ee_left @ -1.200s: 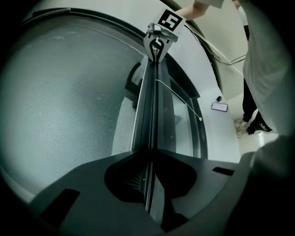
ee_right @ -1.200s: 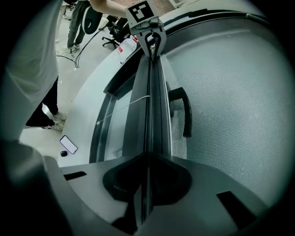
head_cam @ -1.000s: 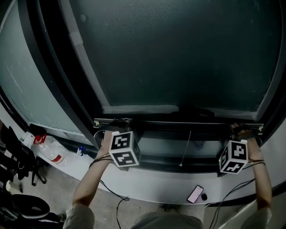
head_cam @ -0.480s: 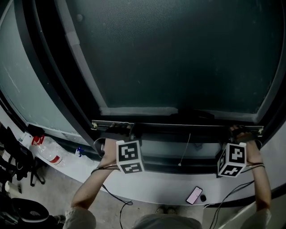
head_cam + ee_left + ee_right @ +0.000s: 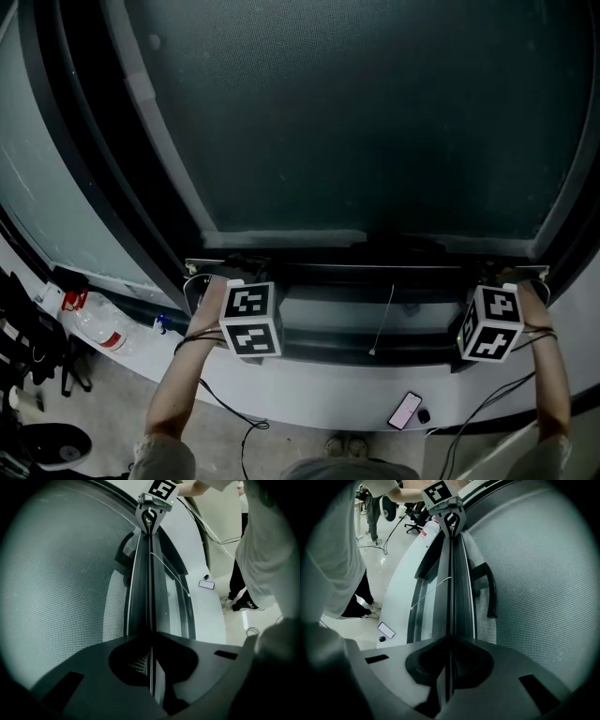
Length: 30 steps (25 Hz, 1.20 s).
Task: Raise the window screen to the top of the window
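The window screen (image 5: 356,112) is dark mesh in a black frame, and its thin bottom rail (image 5: 375,267) runs level just above the sill. My left gripper (image 5: 230,269) sits at the rail's left end. In the left gripper view its jaws (image 5: 150,639) are closing, with the rail's thin edge (image 5: 149,573) pinched between them. My right gripper (image 5: 497,274) grips the rail's right end. The right gripper view shows those jaws (image 5: 450,641) closed on the rail (image 5: 452,573). A black handle (image 5: 487,592) is fixed to the mesh near the rail.
A pull cord (image 5: 382,319) hangs from the rail's middle. On the white sill (image 5: 319,394) lies a phone (image 5: 409,409). A water bottle (image 5: 94,328) and office chairs (image 5: 28,356) are at lower left. Cables trail from both grippers.
The left gripper has tilted a little at the rail's left end, and its marker cube faces me more squarely. Both hands stay at the rail's ends. The rail has not risen.
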{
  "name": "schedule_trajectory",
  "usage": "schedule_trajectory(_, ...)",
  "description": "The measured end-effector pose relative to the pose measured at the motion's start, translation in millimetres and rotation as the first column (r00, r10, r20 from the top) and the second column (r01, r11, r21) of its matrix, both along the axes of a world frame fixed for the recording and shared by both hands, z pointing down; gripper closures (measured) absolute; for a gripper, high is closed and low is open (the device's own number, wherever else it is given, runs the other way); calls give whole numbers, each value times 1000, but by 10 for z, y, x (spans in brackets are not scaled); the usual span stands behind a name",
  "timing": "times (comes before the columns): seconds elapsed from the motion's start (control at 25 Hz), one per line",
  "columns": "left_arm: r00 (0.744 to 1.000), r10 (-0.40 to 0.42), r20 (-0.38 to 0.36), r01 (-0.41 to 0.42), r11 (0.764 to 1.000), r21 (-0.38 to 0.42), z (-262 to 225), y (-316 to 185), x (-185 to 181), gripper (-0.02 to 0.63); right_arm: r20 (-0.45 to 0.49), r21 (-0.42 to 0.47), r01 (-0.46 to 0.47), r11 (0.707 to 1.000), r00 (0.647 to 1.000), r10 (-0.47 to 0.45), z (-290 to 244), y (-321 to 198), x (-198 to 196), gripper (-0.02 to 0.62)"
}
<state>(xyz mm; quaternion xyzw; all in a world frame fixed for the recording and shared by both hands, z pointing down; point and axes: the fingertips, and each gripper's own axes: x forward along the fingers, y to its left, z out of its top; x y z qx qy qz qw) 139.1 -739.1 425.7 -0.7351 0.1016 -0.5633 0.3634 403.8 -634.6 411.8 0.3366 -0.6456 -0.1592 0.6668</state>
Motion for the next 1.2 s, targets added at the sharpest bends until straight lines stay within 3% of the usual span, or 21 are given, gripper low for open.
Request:
schedule_trajectory(0.16,1000,-18,18,21,990,-140,19,22,-4,588,44,-100,6,995,999,-1,16,26,-8,578)
schedule_trajectory(0.28,1000,-19,5,20,989,-149,27,30,-9,588,80,-97,14,995,997,-6,6,17,-22,577)
schedule_trajectory(0.52,999,-22,-26,20,998,-51,-173,13,2,588,20,36,6,999,1000,-6,-184,13,-2,577)
schedule_trajectory(0.72,994,-31,-102,44,991,128,-808,-94,23,588,-65,231,19,973,998,-4,-801,-93,28,577)
schedule_trajectory(0.92,979,-17,-203,88,935,343,-1959,-158,30,588,-119,450,50,892,993,4,-1935,-143,39,577)
schedule_trajectory(1.12,964,24,-265,110,872,477,-3061,-205,20,588,-170,576,86,813,985,16,-3028,-172,41,577)
schedule_trajectory(1.2,960,41,-276,119,834,539,-3469,-221,16,588,-197,616,105,780,980,24,-3432,-188,34,577)
